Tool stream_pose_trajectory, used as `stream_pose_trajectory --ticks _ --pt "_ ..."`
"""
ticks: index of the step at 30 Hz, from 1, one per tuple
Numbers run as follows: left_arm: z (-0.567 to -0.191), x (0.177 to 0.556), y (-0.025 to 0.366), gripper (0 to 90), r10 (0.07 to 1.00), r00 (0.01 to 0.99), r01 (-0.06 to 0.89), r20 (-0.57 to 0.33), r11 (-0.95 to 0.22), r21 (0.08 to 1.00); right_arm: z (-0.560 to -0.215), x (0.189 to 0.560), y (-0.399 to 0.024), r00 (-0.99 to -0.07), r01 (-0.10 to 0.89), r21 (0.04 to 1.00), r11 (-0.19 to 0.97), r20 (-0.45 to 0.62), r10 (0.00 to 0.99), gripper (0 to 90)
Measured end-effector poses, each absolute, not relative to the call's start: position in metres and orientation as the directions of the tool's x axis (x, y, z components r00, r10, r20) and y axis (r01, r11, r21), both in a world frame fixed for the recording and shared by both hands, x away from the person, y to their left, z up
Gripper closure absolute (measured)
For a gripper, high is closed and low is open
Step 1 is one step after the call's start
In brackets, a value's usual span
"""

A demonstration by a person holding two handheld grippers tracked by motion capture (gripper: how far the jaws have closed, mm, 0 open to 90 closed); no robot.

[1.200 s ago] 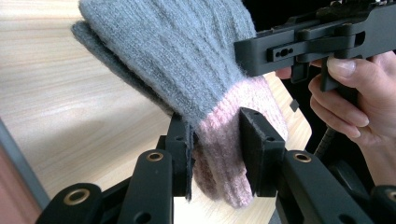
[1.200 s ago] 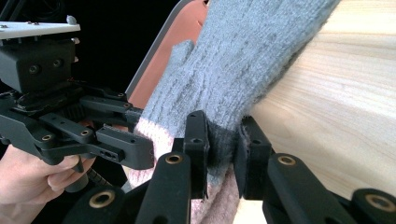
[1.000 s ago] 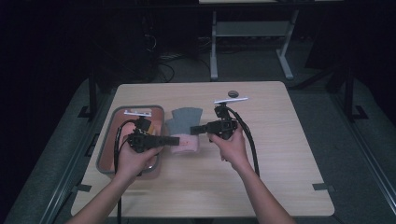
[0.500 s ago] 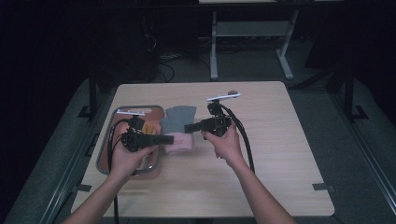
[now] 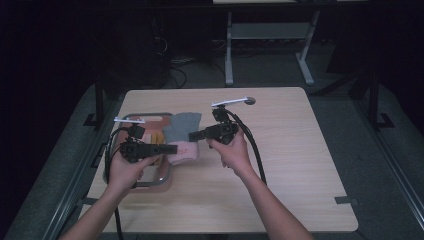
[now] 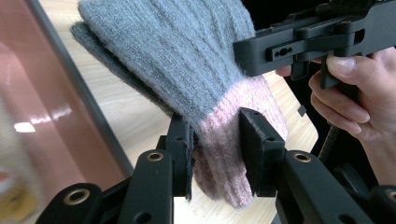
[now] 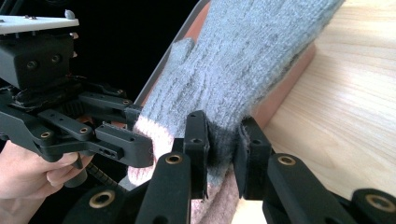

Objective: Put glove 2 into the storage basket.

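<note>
Since the earlier frame both hands have drifted toward the person's left, carrying the grey knitted glove with a pink cuff (image 5: 182, 135) further over the edge of the brown metal-rimmed tray (image 5: 167, 175) on the light wooden worktop (image 5: 300, 150). The left gripper (image 6: 215, 140) has its jaws pinched on the pink cuff end, and the right gripper (image 7: 223, 144) has its jaws pinched on the grey knit just above the cuff. The glove hangs between the two, held off the worktop, its grey finger end toward the tray.
</note>
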State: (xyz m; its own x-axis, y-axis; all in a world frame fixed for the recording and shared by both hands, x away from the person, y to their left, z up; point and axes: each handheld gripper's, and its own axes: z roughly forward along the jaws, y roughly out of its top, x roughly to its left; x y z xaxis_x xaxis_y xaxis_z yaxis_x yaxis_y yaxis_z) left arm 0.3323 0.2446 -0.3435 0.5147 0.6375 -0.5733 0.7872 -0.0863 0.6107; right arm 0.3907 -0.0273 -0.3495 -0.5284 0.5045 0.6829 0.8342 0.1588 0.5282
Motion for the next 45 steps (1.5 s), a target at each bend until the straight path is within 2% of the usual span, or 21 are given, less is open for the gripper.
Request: stream_pose_trajectory --ticks 29,45 --pt "-0.334 0.325 0.299 66.6 0.66 0.487 0.786 -0.572 -0.045 0.617 -0.338 0.401 0.03 -0.567 0.818 0.533 0.217 0.681 0.463 76.8" --pt "-0.335 0.322 0.329 66.6 0.679 0.469 0.792 -0.564 -0.042 0.609 -0.342 0.404 0.063 -0.572 0.817 0.526 0.236 0.691 0.442 76.7"
